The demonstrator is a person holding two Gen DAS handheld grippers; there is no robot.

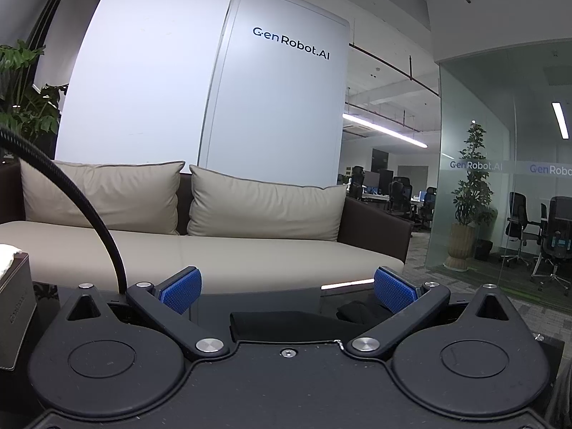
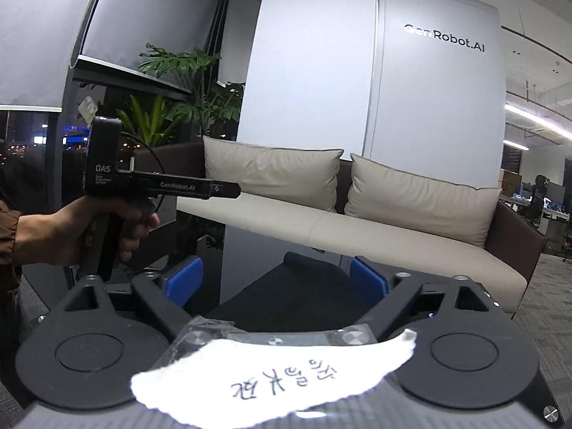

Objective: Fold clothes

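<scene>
The black garment (image 2: 296, 291) I'm after lies on the dark glossy surface (image 2: 250, 250), straight ahead of my right tongs (image 2: 277, 279). From the right wrist camera it reads as a flat, dark slab of cloth running away from me, its far edge near the surface's far edge, in front of the sofa (image 2: 357, 236). My right tongs stand wide, the blue pads (image 2: 184, 279) parted to either side of the cloth, gripping nothing; I cannot tell whether they touch it.

From the left wrist camera I see the same black garment (image 1: 286, 323) low between my left tongs (image 1: 287, 291), one flat folded part in the middle and a crumpled bunch near the right-hand pad. My left tongs are also wide, blue pads (image 1: 178, 291) well apart and empty.

In the right view my left hand (image 2: 89, 228) grips the handle of the left unit, held above the surface off to the left of the cloth. A torn white paper label (image 2: 275, 375) with handwritten characters is stuck on the body of my right unit.

Beyond the surface, the beige sofa carries two cushions (image 2: 271, 175) against a dark brown frame. Behind it stands a white panel (image 1: 279, 96) lettered GenRobot.AI, with leafy plants (image 2: 186, 85) to the left. A grey box (image 1: 14, 314) sits at the left edge of the left view.
</scene>
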